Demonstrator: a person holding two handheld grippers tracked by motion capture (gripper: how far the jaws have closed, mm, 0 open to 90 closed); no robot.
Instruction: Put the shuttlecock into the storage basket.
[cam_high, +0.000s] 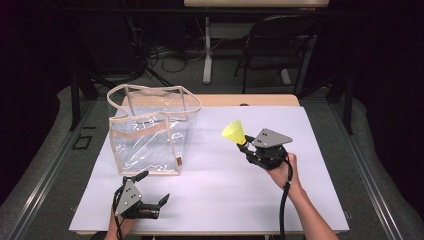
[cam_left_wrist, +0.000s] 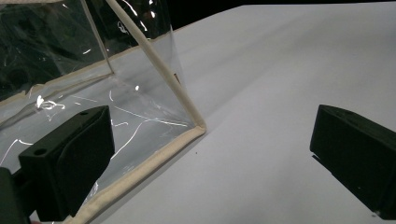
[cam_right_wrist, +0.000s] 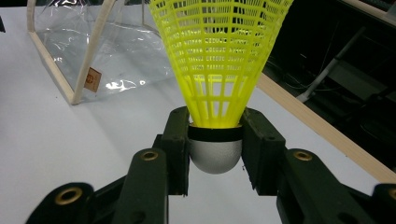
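**Yellow shuttlecock clamped beside the clear bag**

A white rectangular sheet (cam_high: 210, 200) covers most of the wooden tabletop (cam_high: 260, 100), and everything below is placed relative to the clear plastic tote bag with beige fabric trim (cam_high: 150, 132), which stands upright and open-topped on the sheet's far left part.

The right gripper (cam_high: 243, 145) — black, two-jawed, with a grey three-cornered plate on top — is held in a hand (cam_high: 282, 170) to the right of the bag, well apart from it and raised off the sheet. Its jaws are clamped on the rounded silver-grey base of a yellow plastic-mesh shuttlecock (cam_high: 234, 132); in the right gripper view the shuttlecock (cam_right_wrist: 219, 60) has its skirt flaring away from the jaws, with the bag (cam_right_wrist: 107, 56) beyond at the upper left.

The left gripper (cam_high: 155, 187) sits just in front of the bag's near edge, low over the sheet, its jaws spread wide apart with nothing between them. In the left gripper view the bag's near bottom corner (cam_left_wrist: 198, 128) lies between and beyond the two jaws.
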